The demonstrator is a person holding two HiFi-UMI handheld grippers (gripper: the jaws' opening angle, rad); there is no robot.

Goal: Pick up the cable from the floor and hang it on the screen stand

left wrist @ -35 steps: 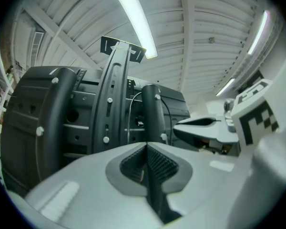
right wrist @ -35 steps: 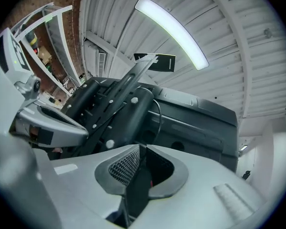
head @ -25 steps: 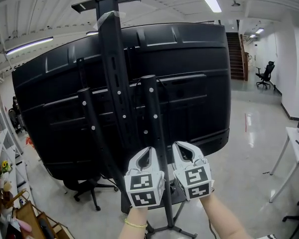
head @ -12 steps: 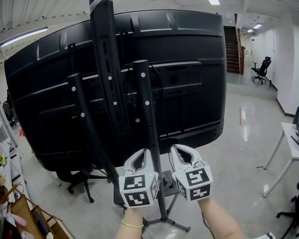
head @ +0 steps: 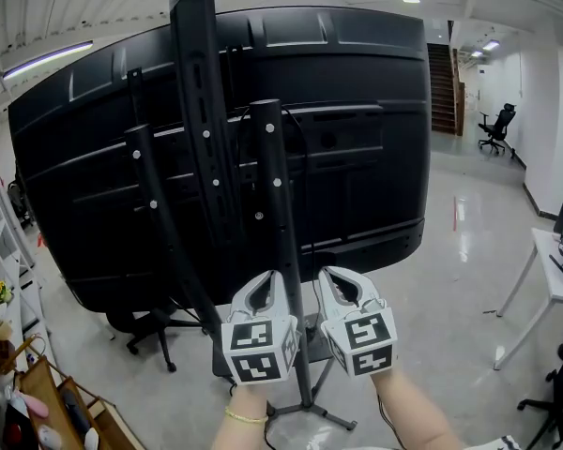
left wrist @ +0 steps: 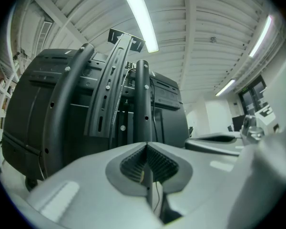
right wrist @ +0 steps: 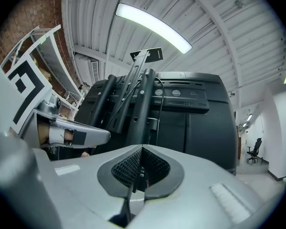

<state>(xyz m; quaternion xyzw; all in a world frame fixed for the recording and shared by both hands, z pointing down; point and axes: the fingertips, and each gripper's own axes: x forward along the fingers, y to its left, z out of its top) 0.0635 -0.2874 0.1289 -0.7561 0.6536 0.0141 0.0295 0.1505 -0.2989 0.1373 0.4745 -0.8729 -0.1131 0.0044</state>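
Nearest, the left gripper (head: 275,279) and right gripper (head: 327,276) sit side by side, each with its jaws pressed together on a thin dark cable (left wrist: 156,194) that trails down from the pads. Just beyond rise the black poles of the screen stand (head: 280,204), then the back of the screen (head: 366,148).

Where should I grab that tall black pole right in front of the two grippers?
Grip the pole on its bare middle stretch. Come straight at it from this back side, with one jaw to its left and one to its right. It is a slim round tube standing almost upright, so jaws would probably close best across it.
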